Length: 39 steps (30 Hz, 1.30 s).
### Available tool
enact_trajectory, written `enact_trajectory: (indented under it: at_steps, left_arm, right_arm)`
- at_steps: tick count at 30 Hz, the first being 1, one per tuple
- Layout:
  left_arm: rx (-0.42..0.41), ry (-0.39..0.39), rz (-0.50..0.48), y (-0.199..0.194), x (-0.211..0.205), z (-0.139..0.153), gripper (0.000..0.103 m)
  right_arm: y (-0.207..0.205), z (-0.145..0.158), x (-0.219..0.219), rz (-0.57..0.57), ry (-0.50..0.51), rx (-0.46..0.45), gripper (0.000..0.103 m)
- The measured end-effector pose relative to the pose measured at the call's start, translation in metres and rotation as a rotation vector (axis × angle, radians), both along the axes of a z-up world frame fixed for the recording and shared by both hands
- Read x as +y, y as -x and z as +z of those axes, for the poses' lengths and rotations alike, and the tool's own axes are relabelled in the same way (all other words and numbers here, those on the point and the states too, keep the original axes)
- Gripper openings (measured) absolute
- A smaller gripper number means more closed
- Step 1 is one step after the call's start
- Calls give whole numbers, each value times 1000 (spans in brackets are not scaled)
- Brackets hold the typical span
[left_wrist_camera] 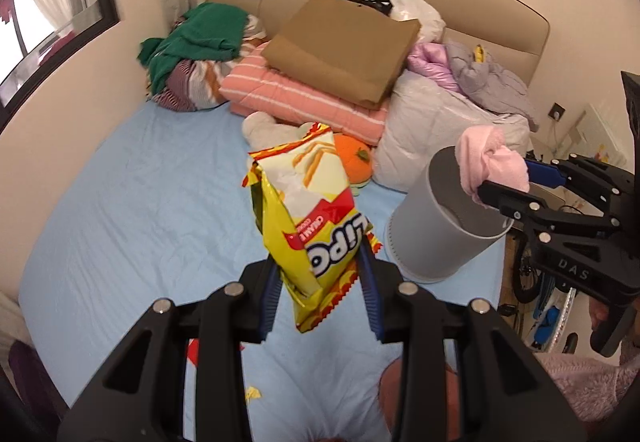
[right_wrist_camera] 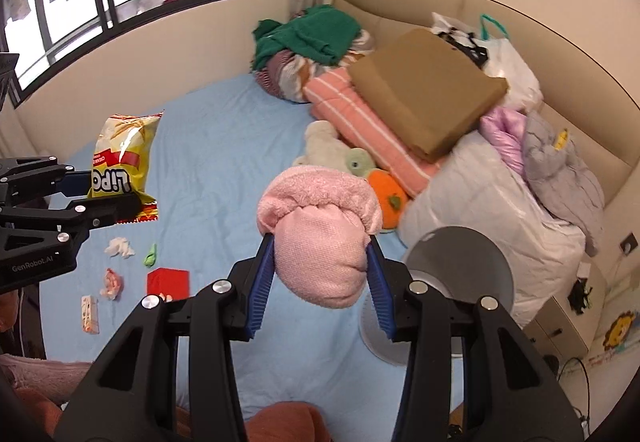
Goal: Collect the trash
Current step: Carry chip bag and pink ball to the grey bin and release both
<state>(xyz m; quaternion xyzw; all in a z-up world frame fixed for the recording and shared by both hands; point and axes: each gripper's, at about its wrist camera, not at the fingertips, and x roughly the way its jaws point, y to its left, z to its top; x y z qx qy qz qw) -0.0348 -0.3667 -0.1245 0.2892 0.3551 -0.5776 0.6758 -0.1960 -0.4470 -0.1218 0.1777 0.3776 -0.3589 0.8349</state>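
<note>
Carrying loot toward the bin, both hands loaded. Left wrist view: left gripper is clamped part-closed on a yellow-and-red crinkly foil snack bag, lifted clear of the light blue bedsheet; the grey cylindrical plastic waste bin stands just to its right on the bed, with the right gripper at its mouth. Right wrist view: right gripper pinches a pink fluffy bundled sock or cloth, hard to tell which, jaws part-closed around it, the bin's rim just beside and below. Small scraps remain on the sheet: white crumpled tissue, green wrapper, red small carton, slim drink box. Step judged: transport to bin, drop pending. Next: centre each load over the opening, then let go one at a time.
</note>
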Motion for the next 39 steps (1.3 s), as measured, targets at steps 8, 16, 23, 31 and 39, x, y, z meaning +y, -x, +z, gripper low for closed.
enact_trajectory:
  at_steps: [8, 16, 23, 31, 39]
  left_arm:
    - [15, 4, -219, 63, -91, -4, 36]
    - [26, -61, -379, 134, -171, -48, 36]
    - [40, -127, -407, 162, -202, -76, 37]
    - [69, -154, -409, 166, -209, -89, 75]
    - [53, -165, -384, 158, -204, -92, 75]
  right_arm:
    - [94, -10, -67, -250, -5, 25, 42]
    - [135, -41, -111, -317, -57, 45, 43]
    - [144, -56, -137, -297, -98, 52, 44]
    - [146, -66, -155, -286, -99, 68, 55]
    - [148, -67, -159, -299, -104, 82, 55]
